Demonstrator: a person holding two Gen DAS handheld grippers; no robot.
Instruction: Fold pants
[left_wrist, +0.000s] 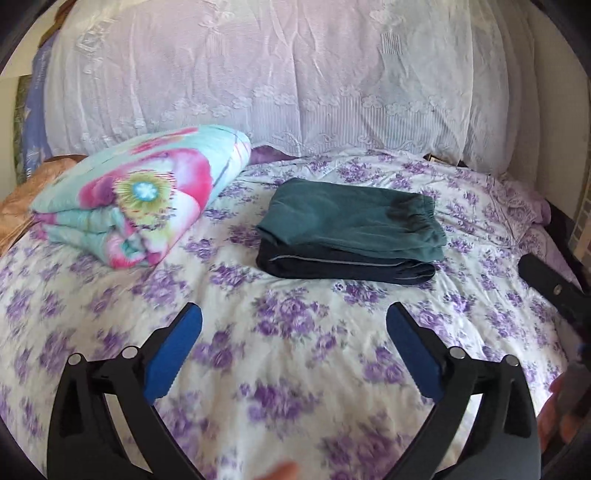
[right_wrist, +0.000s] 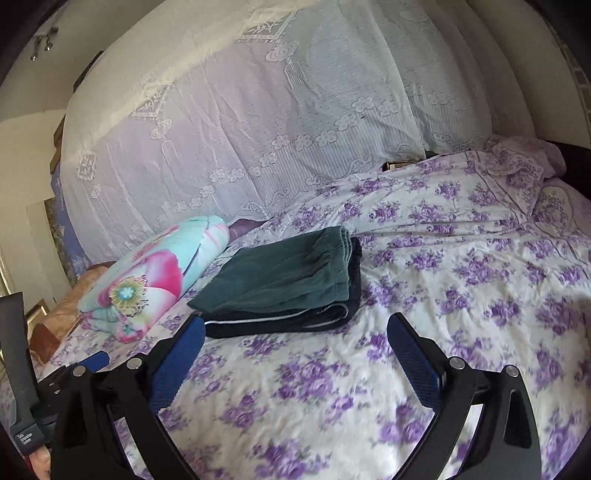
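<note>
Folded green pants (left_wrist: 351, 218) lie on top of a folded dark navy garment (left_wrist: 343, 264) in the middle of the bed; the right wrist view shows the same green pants (right_wrist: 280, 275) over the navy garment (right_wrist: 280, 325). My left gripper (left_wrist: 294, 317) hangs open over the flowered sheet, well short of the stack, with nothing between its blue pads (left_wrist: 173, 354). My right gripper (right_wrist: 295, 326) is open too, its left fingertip close to the stack's near edge, holding nothing. In the left wrist view the right gripper's black body (left_wrist: 550, 288) shows at the right edge.
A rolled quilt with pink flowers (left_wrist: 136, 195) lies left of the stack. The bed sheet (left_wrist: 295, 369) is white with purple flowers. Lace-covered pillows (left_wrist: 280, 81) stand along the back. A hand (left_wrist: 557, 417) shows at the lower right. The left gripper's body (right_wrist: 22, 369) is at the left edge.
</note>
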